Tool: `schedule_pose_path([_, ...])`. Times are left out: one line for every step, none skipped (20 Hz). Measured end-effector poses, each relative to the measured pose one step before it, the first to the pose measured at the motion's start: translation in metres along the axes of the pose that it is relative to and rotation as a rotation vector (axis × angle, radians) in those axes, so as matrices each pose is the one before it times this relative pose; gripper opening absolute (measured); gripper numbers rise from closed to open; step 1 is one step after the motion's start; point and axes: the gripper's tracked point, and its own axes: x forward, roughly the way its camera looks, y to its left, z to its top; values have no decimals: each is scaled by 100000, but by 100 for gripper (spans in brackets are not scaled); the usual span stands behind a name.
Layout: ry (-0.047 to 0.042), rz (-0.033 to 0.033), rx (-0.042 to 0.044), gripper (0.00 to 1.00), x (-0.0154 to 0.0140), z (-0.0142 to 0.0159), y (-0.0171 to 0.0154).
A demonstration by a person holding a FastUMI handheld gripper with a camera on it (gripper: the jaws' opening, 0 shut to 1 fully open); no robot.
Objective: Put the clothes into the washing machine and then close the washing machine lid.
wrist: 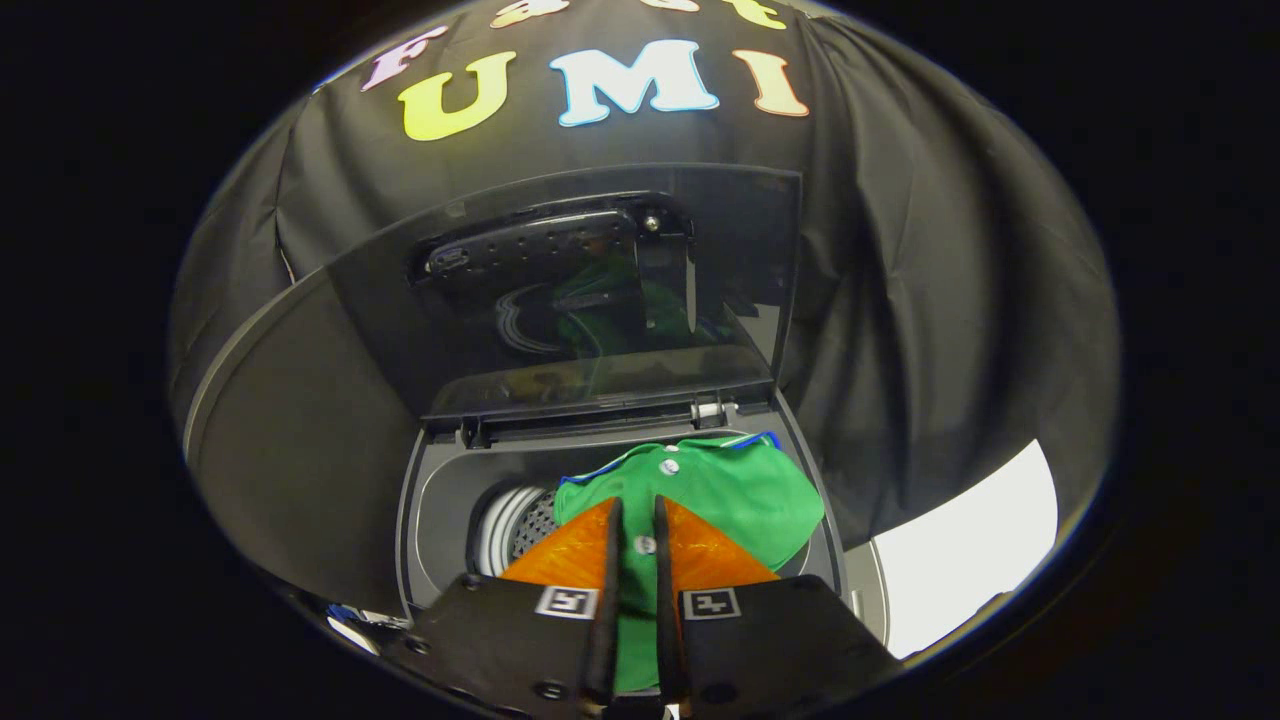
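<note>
1. One gripper (634, 515) is seen in the gripper view, with its two fingers (610, 560) drawn close together and only a narrow gap left between them.
2. One green garment (725, 490) is pinched in that gap; both fingers are pressed against its fabric, a strip of which is seen running down between them.
3. Two white buttons are counted on the garment: one (669, 466) just beyond the fingertips, one (645, 544) between the fingers.
4. A blue trim (765, 437) is seen along the garment's far edge.
5. One washing machine (440, 500) is seen below the gripper, a top-loader, with its opening uncovered.
6. The garment is spread over the right part of the opening, partly draped on the rim, and is held above the drum.
7. One perforated drum (515, 525) is visible at the left of the opening, beside the garment.
8. One lid (600, 300) is stood upright behind the opening, dark and glossy, with a green reflection on it.
9. Two square markers (567, 601) are counted on the gripper's body, one by each finger.
</note>
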Motion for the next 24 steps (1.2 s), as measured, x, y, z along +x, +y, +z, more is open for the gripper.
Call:
schedule_pose_path([-1519,-189,1,34,-137,321,53])
schedule_pose_path([-1133,-620,-410,45,-57,208,-35])
schedule_pose_path([-710,-1139,-479,55,-292,55,-190])
schedule_pose_path([-492,-931,-346,66,240,97,-146])
schedule_pose_path([-398,-279,-43,76,-491,187,15])
schedule_pose_path([-364,-265,165,87,-16,63,77])
schedule_pose_path([-495,-9,73,97,-225,135,62])
schedule_pose_path([-394,-154,-177,97,-111,113,103])
schedule_pose_path([-712,-173,-182,97,-194,142,82])
schedule_pose_path([-939,-3,-142,97,-108,372,103])
schedule_pose_path([-1309,52,-70,97,-208,368,193])
schedule_pose_path([-1842,263,-31,97,-146,762,228])
schedule_pose_path([-2344,305,-142,97,-156,856,183])
schedule_pose_path([-2652,283,-464,97,-156,1105,207])
schedule_pose_path([-3227,176,-700,97,-45,1138,155])
schedule_pose_path([-3275,53,-780,97,76,1390,177])
schedule_pose_path([-3236,198,-704,97,32,1239,144])
schedule_pose_path([-3077,397,-325,97,113,1418,288])
schedule_pose_path([-3414,691,-25,97,84,1330,300])
schedule_pose_path([-3003,868,218,97,270,1348,415])
schedule_pose_path([-2598,701,46,97,286,1066,408])
schedule_pose_path([-2993,487,-201,97,441,1286,307])
schedule_pose_path([-2373,422,-294,97,579,1105,316])
schedule_pose_path([-2113,716,-240,97,727,1046,384])
